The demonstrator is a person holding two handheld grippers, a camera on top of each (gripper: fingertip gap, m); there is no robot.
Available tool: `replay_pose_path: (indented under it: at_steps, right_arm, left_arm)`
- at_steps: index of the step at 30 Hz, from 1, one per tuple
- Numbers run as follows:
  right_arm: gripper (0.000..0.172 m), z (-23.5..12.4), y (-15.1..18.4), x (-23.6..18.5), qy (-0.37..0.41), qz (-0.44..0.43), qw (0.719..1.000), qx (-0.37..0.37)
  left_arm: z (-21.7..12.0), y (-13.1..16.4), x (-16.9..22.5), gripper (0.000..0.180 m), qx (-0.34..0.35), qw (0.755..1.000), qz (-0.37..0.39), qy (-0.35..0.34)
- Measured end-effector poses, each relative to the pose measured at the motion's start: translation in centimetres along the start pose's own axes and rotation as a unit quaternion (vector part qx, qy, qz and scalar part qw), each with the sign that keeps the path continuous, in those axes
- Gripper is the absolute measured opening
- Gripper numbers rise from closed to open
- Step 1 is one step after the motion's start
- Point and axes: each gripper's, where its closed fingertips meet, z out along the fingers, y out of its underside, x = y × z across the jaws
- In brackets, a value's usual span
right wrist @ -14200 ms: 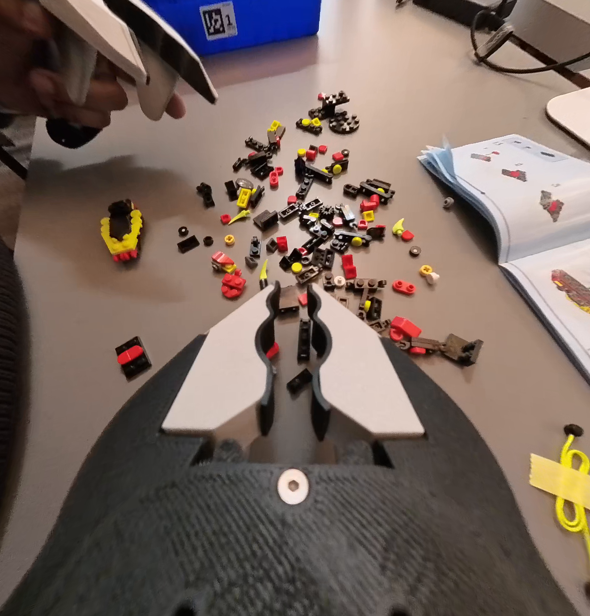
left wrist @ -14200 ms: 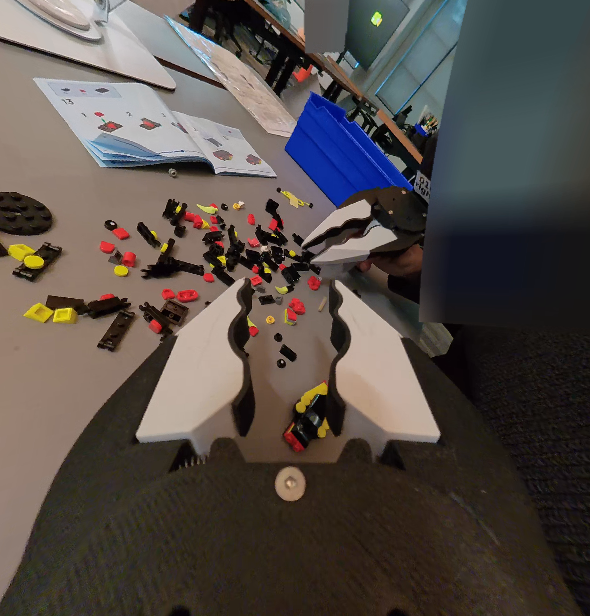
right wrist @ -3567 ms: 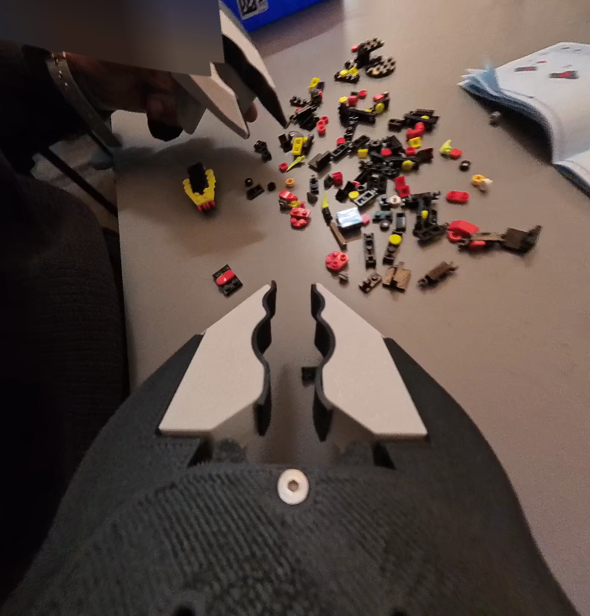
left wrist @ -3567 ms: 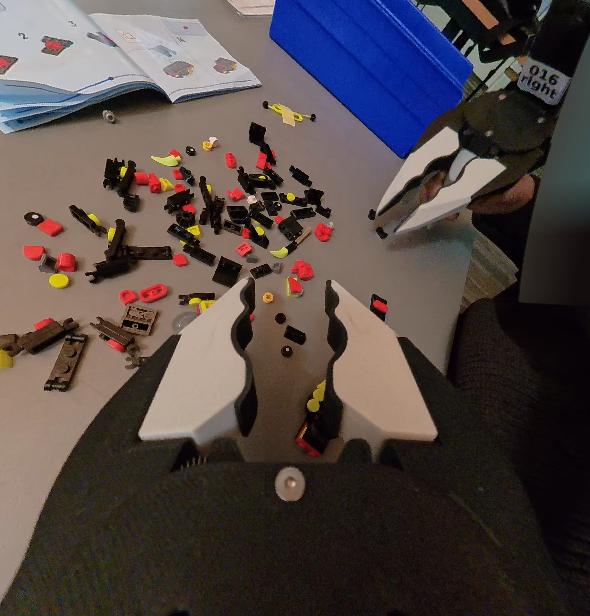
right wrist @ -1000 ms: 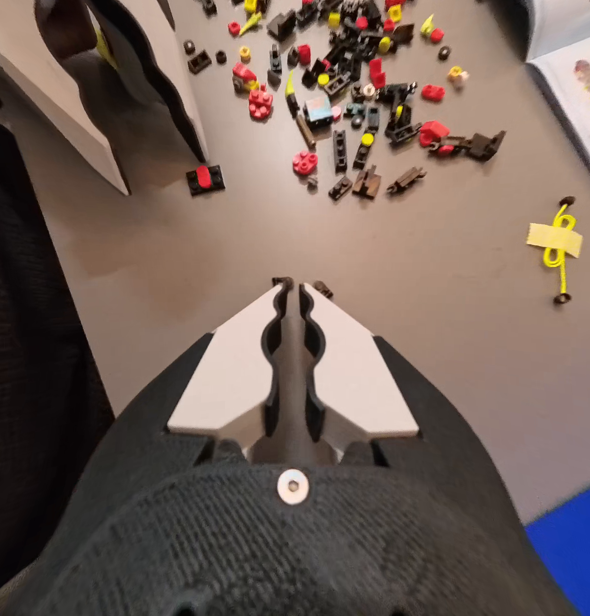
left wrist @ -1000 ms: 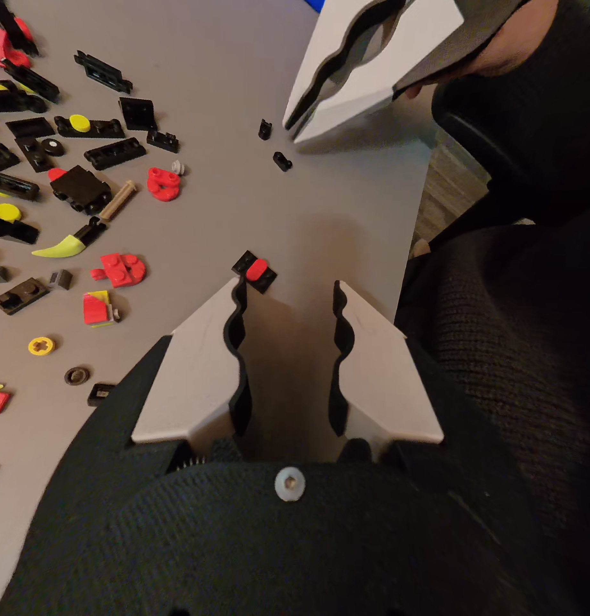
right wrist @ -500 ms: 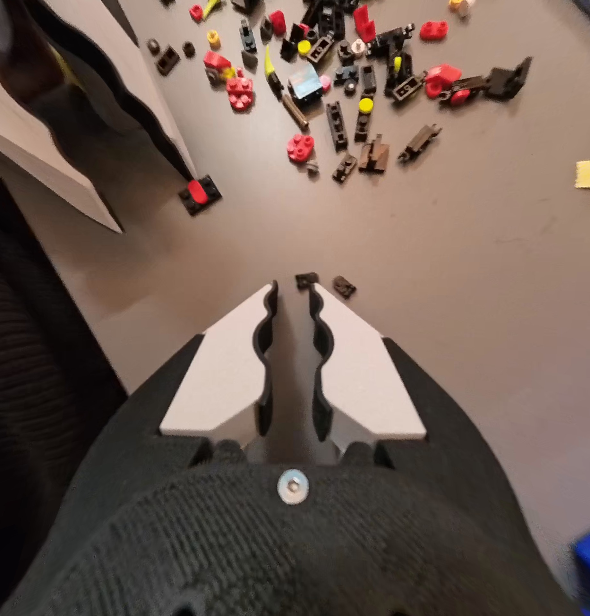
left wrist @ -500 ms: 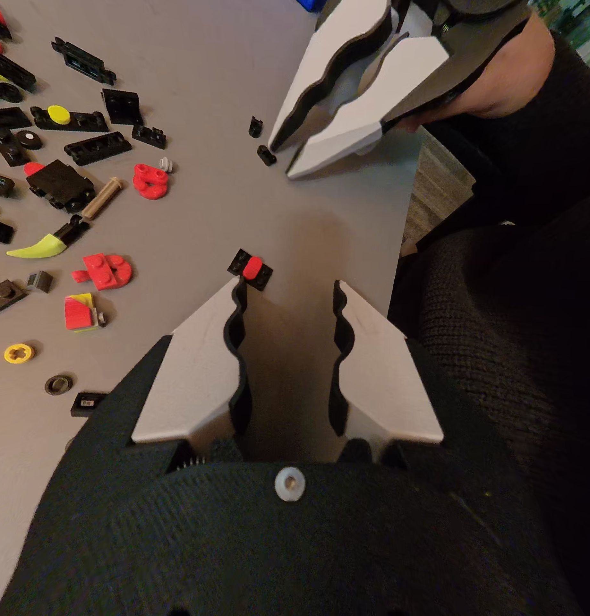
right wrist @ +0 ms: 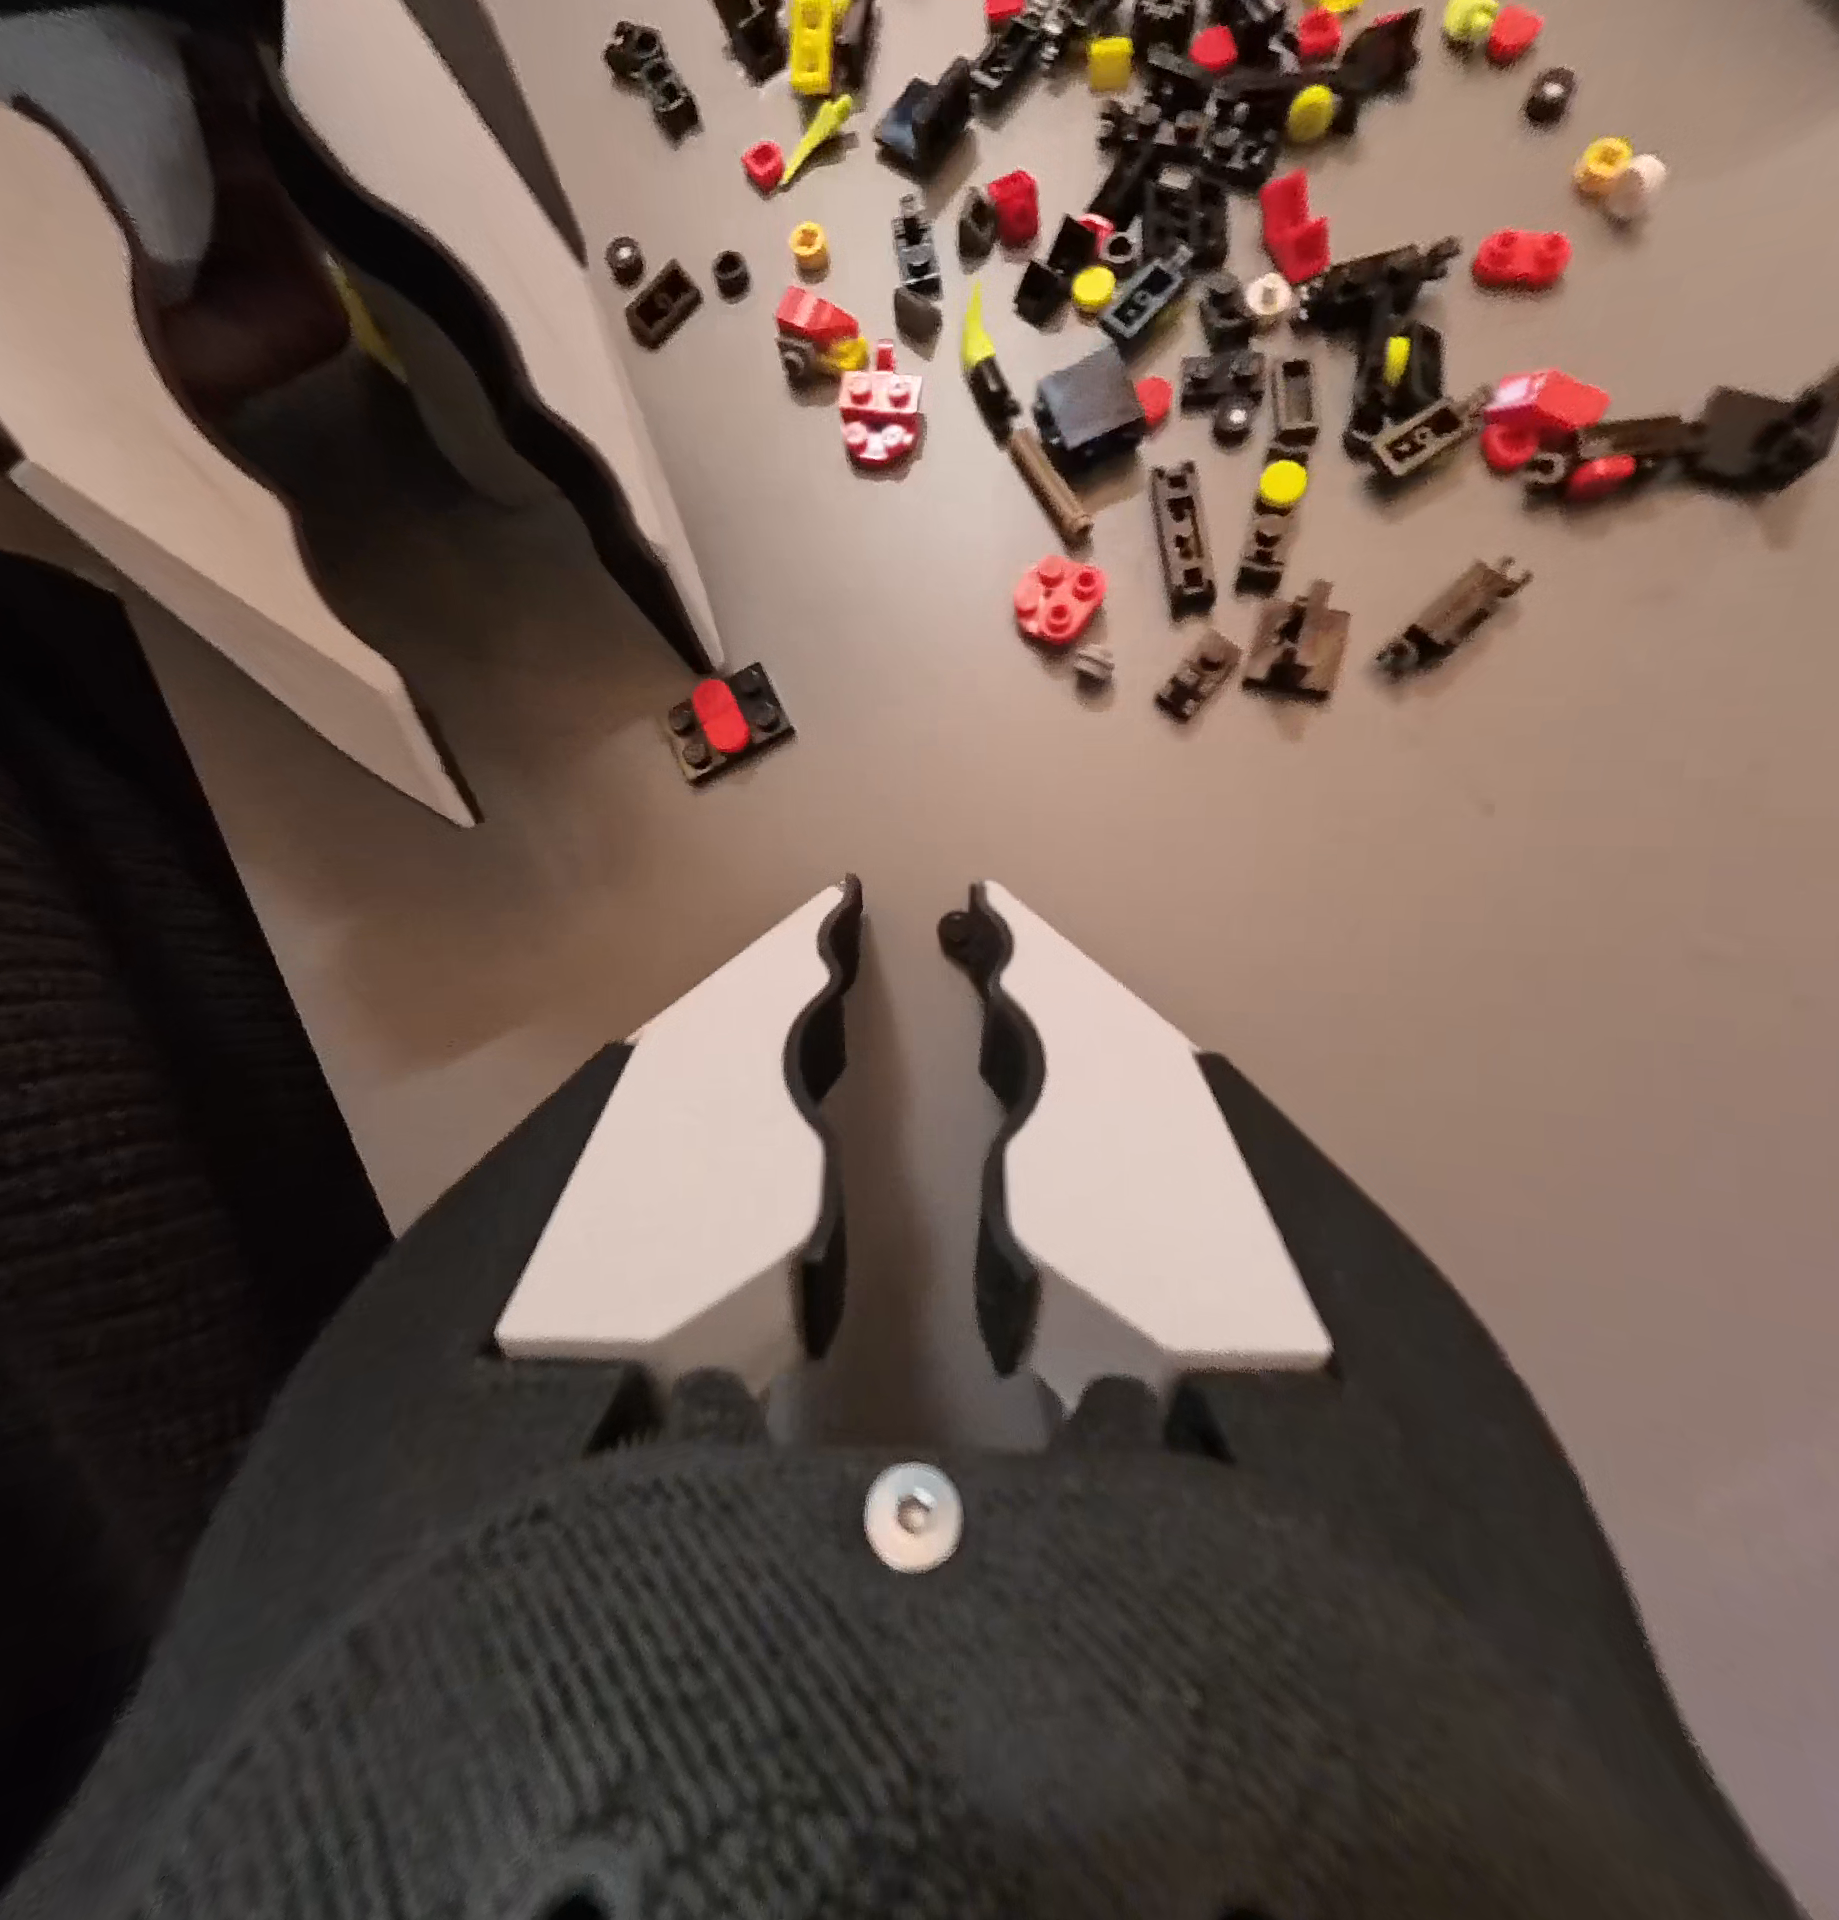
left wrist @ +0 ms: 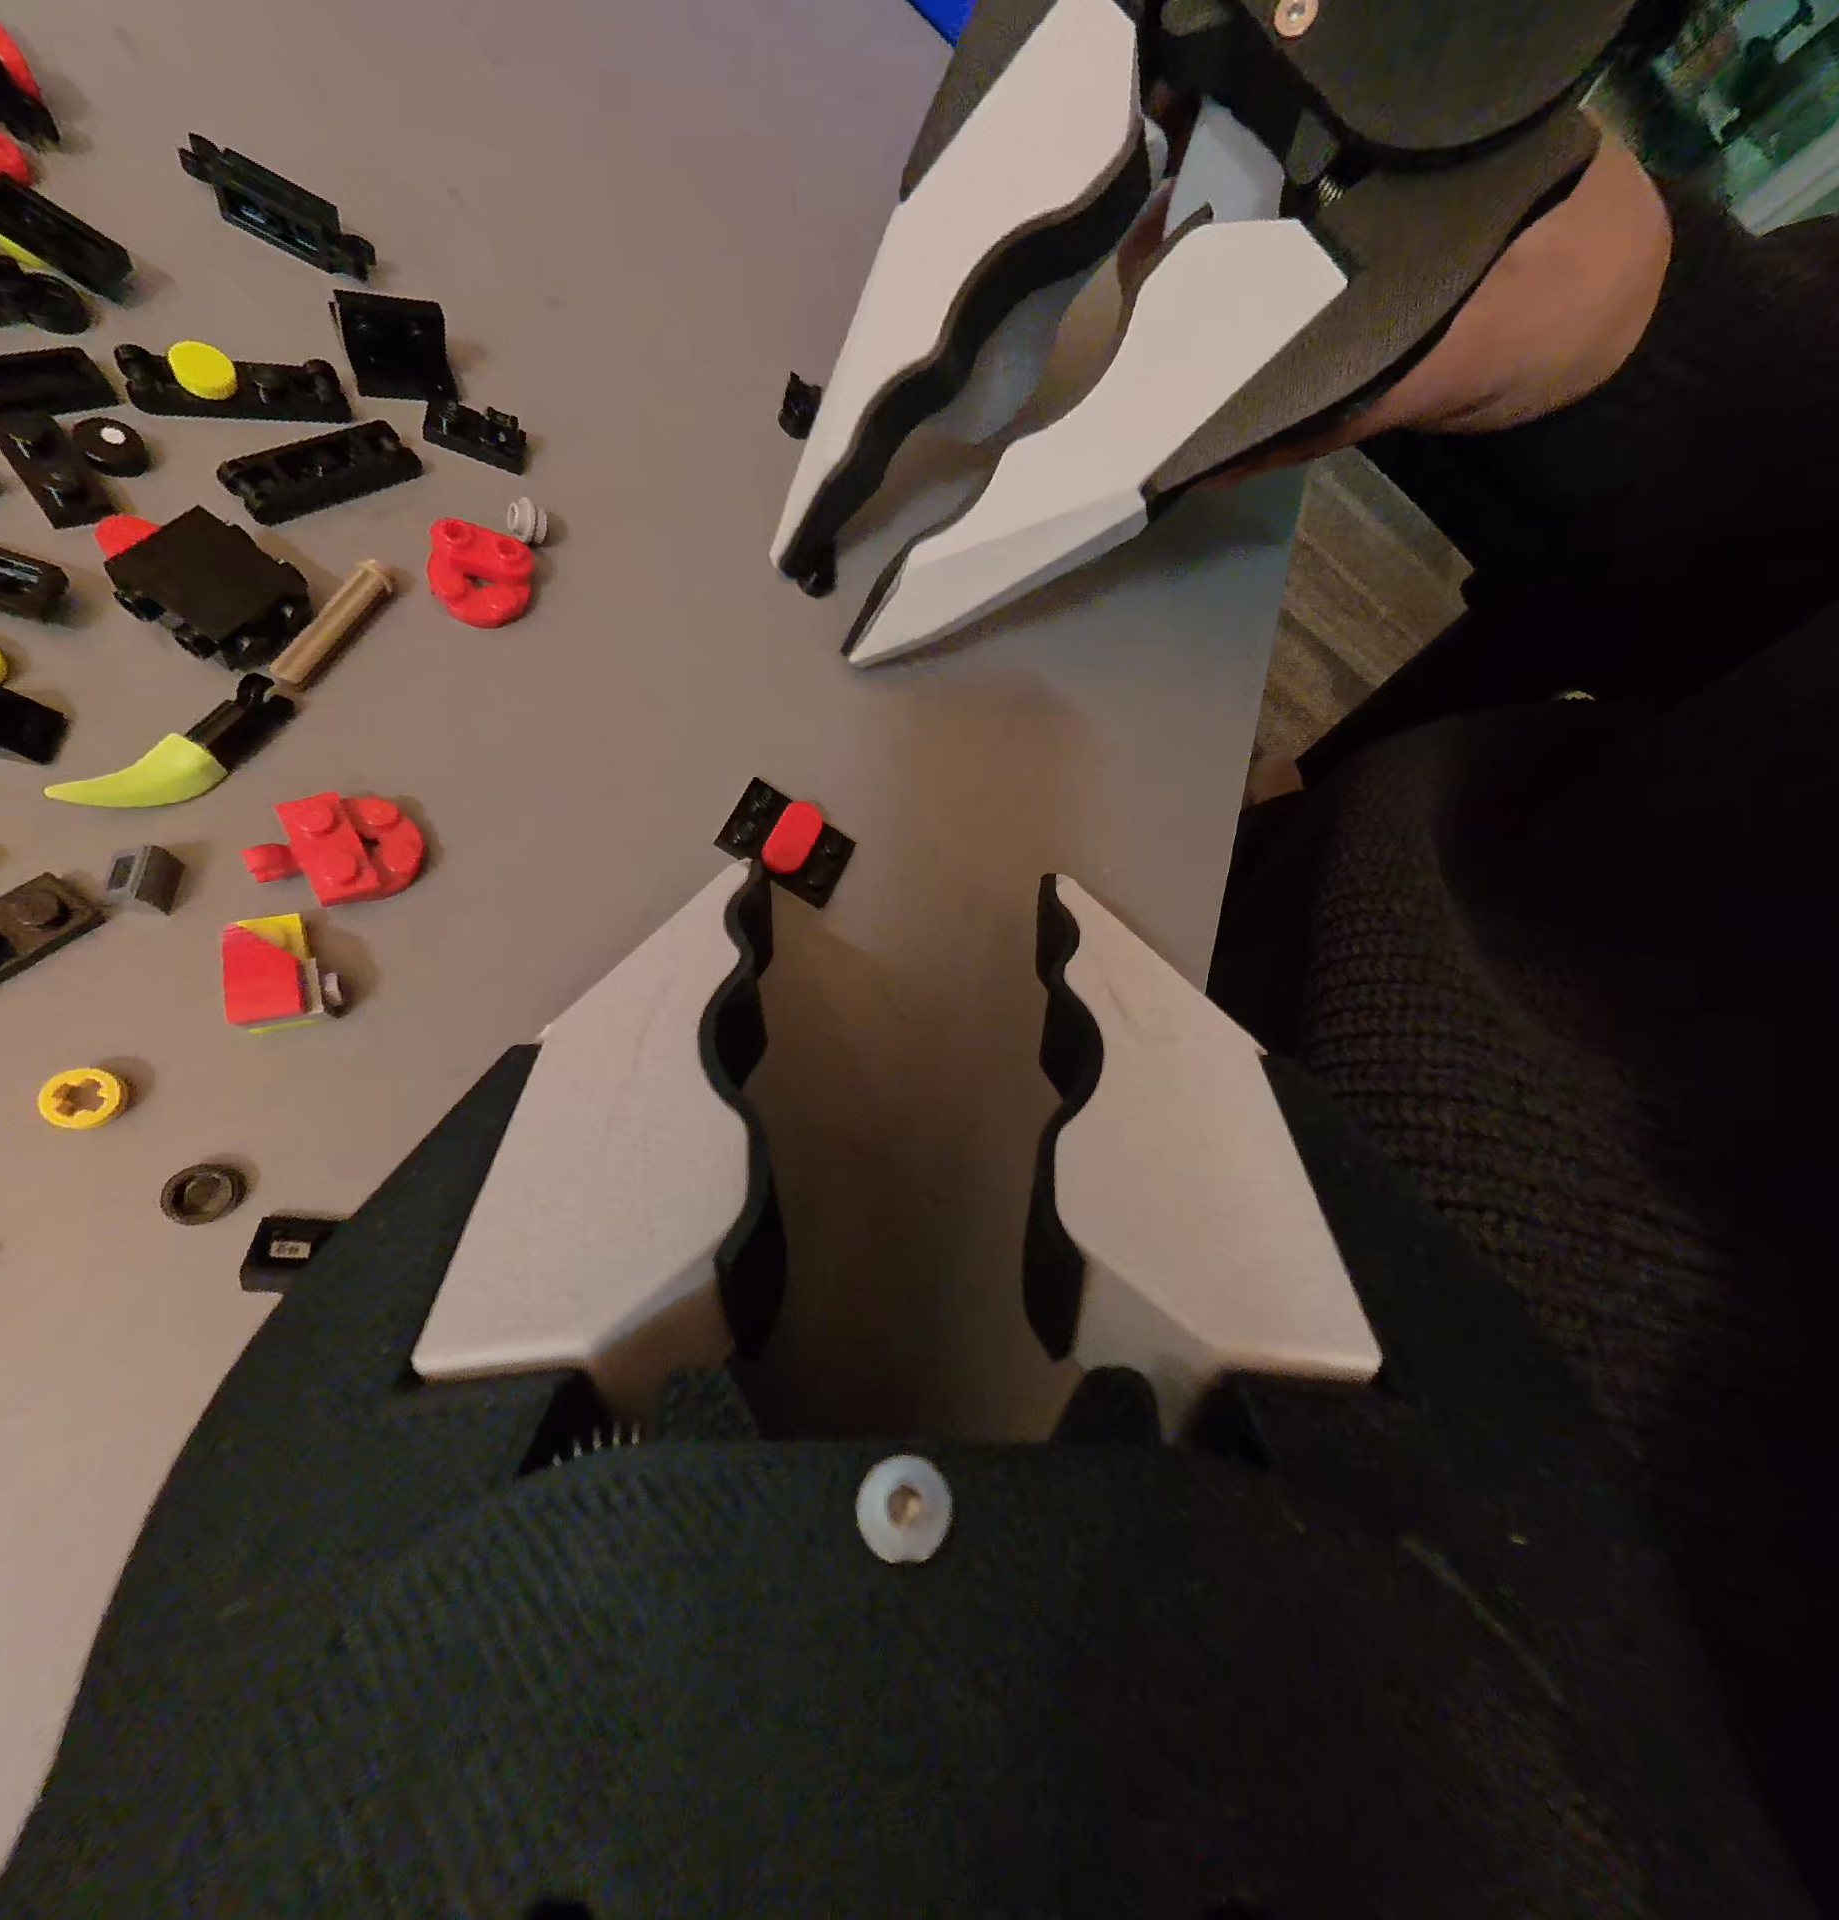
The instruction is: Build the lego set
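Table top (left wrist: 624, 208) is showing as smooth, matt grey laminate, and the small toy bricks (right wrist: 1185, 312) scattered on it are looking like hard moulded plastic, the red ones faintly glossy. Left gripper (left wrist: 899, 883) fingers (left wrist: 624, 1122) are showing matt pale plastic faced with black rubbery wavy pads, its body a rough, ridged black, with one shiny metal screw (left wrist: 902, 1507). Sleeve (left wrist: 1580, 1091) is looking like coarse dark knit cloth.

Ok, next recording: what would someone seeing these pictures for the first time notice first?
The scatter of small black, red and yellow building pieces across the grey table stands out first. Next, the two open grippers close together near the table edge: the left gripper has one fingertip at a black plate with a red tile, apart from the pile. The right gripper is low over the table with a tiny black piece at one fingertip.
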Motion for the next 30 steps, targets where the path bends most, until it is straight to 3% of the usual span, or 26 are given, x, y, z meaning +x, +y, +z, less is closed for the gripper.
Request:
replay_pose_path:
  at_steps: [10,17,23,30]
  right_arm:
    - [0.019,-1.7,0.5,1.3,0.024,-0.131,0.991,0.019]
    - [0.02,-2.5,-0.4,1.0,-0.073,-0.165,0.981,0.075]
    - [0.021,-0.8,0.5,0.9,-0.077,-0.205,0.975,0.033]
    - [0.008,-0.8,0.8,0.8,-0.076,-0.198,0.977,0.027]
  left_arm:
    - [-0.2,-0.1,-0.2,0.049,0.002,1.0,0.001,-0.003]
    - [-0.2,0.1,0.3,0.049,-0.003,1.0,0.009,0.006]
    - [-0.4,0.2,0.2,0.049,-0.003,1.0,0.009,0.001]
    - [-0.4,0.3,0.1,0.049,-0.003,1.0,0.005,0.001]
